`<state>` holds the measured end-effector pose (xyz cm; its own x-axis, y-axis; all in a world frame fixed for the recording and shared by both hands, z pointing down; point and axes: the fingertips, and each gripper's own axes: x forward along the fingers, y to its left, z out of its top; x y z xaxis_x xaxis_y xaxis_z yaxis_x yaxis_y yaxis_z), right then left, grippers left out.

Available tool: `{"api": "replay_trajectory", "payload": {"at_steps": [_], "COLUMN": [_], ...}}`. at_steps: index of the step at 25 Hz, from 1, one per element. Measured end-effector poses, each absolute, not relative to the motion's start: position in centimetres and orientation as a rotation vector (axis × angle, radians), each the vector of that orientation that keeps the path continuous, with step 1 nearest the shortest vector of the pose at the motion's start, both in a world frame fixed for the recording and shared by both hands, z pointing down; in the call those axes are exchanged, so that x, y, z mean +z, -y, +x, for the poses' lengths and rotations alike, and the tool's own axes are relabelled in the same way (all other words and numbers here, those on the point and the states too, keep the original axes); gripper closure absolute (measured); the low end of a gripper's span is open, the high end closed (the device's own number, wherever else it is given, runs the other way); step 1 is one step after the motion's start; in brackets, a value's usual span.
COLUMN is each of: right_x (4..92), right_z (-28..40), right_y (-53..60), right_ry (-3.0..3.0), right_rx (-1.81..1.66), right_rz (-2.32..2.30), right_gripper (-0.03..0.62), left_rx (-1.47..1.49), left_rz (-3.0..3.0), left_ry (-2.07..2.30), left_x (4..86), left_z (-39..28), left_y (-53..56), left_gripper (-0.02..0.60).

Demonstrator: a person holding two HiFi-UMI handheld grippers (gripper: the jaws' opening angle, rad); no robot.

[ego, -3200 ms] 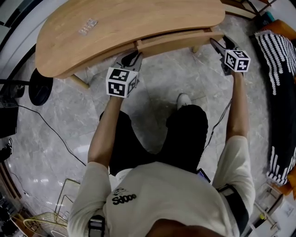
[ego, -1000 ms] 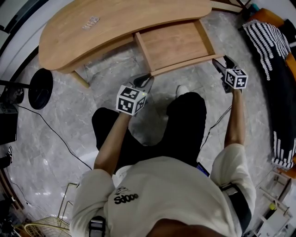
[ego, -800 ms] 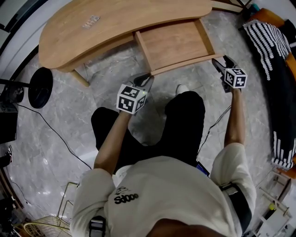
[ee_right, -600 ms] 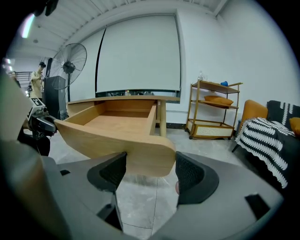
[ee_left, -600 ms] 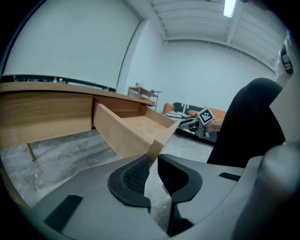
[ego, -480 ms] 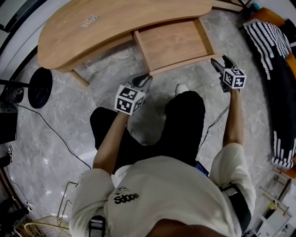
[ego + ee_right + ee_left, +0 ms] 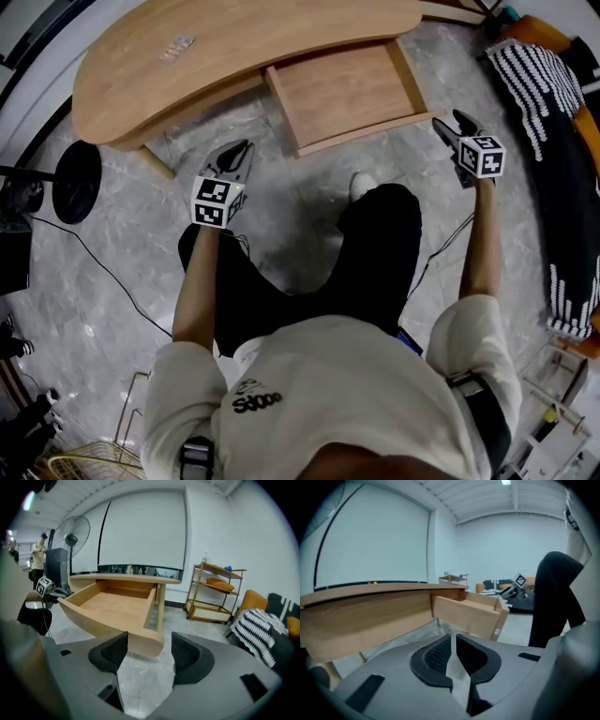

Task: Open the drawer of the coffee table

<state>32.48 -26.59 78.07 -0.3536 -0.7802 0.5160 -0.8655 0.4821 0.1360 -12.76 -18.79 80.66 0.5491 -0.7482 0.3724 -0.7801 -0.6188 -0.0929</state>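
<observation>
Drawer (image 7: 347,89) stays out. L gripper (image 7: 237,150) went left, away from it, fingers closing to narrow gap, empty; R gripper (image 7: 449,123) fingers wide, empty.

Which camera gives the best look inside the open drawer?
The head view: it looks down into the drawer, showing its whole floor. The right gripper view sees the inside at a low slant; the left gripper view shows mainly its outer side.

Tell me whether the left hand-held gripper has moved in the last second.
Yes. The left hand-held gripper has swung leftward in the head view, away from the front corner of the open drawer, its empty jaws just closing further.
</observation>
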Motion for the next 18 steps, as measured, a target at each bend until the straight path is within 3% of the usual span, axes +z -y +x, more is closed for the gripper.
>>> {"api": "replay_trajectory", "payload": {"at_steps": [8,10,15,18], "right_x": [76.6,74.6,68.4,64.8], "right_z": [32.2,32.2,28.7,25.9], "right_y": [27.1,27.7,30.3,32.2], "right_ry": [2.041,2.039,2.140,2.213], "right_rx": [0.103,0.043,-0.074,-0.141], "right_rz": [1.309,1.362,1.432,1.466], "right_gripper": [0.308,0.393,0.469,0.559], "left_rx": [0.556,0.501,0.329,0.283], "left_rz": [2.758,2.764,2.779,2.761], "left_ry": [1.566,1.618,1.698,1.778], "left_x": [74.4,72.6,67.4,64.6], "left_z": [-21.8,-22.9,-23.8,-24.2], "left_y": [23.7,24.0,23.6,24.2], "left_gripper": [0.558,0.558,0.563,0.563]}}
